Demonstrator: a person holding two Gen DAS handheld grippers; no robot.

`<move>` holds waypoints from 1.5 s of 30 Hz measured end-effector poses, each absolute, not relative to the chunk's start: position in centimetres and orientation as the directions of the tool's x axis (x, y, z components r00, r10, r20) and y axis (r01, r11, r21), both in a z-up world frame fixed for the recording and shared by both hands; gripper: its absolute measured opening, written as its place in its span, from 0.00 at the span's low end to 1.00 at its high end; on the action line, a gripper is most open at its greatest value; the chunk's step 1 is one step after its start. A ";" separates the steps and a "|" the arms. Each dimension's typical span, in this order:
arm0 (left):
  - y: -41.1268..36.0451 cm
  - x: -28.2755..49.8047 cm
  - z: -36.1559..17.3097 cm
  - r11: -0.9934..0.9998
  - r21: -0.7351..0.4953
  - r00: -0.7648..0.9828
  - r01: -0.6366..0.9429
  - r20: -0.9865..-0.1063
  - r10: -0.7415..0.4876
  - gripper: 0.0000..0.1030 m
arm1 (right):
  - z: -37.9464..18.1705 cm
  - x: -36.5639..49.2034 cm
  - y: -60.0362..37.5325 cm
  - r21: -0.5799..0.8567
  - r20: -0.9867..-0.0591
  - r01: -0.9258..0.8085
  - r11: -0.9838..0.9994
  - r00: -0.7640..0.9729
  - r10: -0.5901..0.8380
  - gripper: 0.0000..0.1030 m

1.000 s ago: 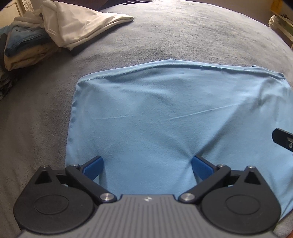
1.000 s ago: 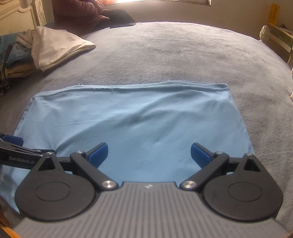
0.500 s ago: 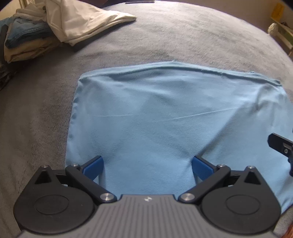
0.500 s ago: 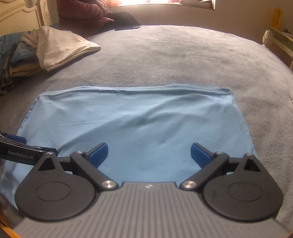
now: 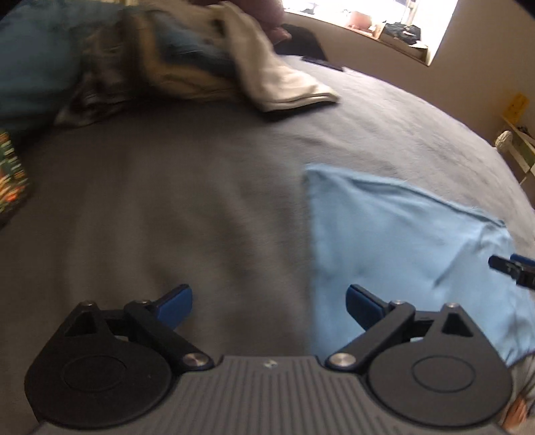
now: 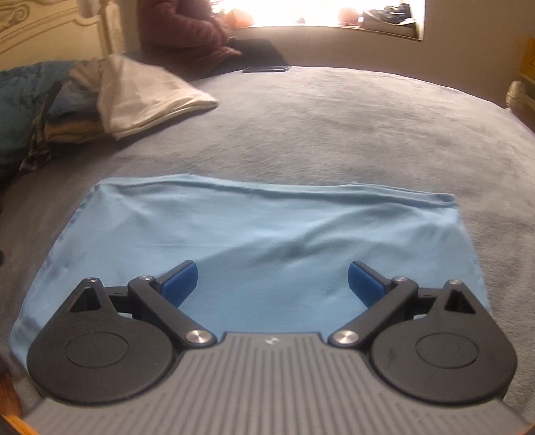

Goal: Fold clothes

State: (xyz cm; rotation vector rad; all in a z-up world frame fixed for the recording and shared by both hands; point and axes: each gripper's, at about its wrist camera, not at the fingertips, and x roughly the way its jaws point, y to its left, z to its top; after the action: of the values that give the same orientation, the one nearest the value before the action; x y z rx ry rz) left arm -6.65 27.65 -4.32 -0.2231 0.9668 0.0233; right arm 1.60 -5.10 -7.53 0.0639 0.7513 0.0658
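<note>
A light blue garment [image 6: 267, 231] lies folded flat as a rectangle on the grey bed cover [image 6: 334, 127]. My right gripper [image 6: 271, 284] hovers open over its near edge, nothing between the blue pads. In the left wrist view the same blue garment [image 5: 394, 241] sits to the right. My left gripper [image 5: 269, 302] is open too, its left pad over bare grey cover [image 5: 167, 200] and its right pad over the garment's left edge. The tip of the right gripper [image 5: 511, 266] pokes in at the right edge of that view.
A pile of clothes [image 6: 100, 103] with a white garment [image 5: 284, 80] on top rests at the far left of the bed. A person in a dark red top [image 6: 187, 30] sits beyond the bed near a bright window [image 6: 317, 13]. A dark phone [image 6: 265, 69] lies near the far edge.
My left gripper has swung left and tilted up, off the garment's middle toward its left edge; the clothes pile now fills its upper view. The right gripper lifted slightly and stayed open.
</note>
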 end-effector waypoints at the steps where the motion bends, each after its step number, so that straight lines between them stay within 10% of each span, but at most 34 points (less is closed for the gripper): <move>1: 28.5 -7.4 -4.2 0.975 -0.189 0.562 -0.120 -0.822 -0.091 0.90 | -7.5 1.6 -5.0 0.083 -0.678 -0.037 0.996 0.730 0.084 0.94; 13: 24.7 -11.3 -7.8 0.926 -0.342 0.459 0.159 -0.805 -0.377 0.35 | -6.7 1.1 -4.4 0.102 -0.658 -0.040 0.994 0.747 0.098 0.92; 23: 26.0 -11.9 -9.0 0.919 -0.342 0.444 0.197 -0.804 -0.395 0.35 | -5.8 0.1 -7.0 0.230 -0.640 -0.014 0.973 0.752 0.161 0.78; 32: 28.4 -11.2 -10.6 0.851 -0.521 0.405 0.066 -0.765 -0.501 0.36 | -6.1 -6.5 -22.9 0.435 -0.694 0.421 0.796 0.720 -0.002 0.75; 45: 28.6 -10.3 -10.7 0.834 -0.550 0.379 -0.044 -0.781 -0.496 0.35 | -11.8 -15.0 -26.8 0.592 -0.784 0.652 0.474 0.602 0.150 0.51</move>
State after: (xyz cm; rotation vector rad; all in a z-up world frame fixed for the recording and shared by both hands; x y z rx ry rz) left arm -10.27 28.55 -10.70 -0.5386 1.1590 -0.3072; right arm -14.95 -26.77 -11.83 1.0585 0.9028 -0.3640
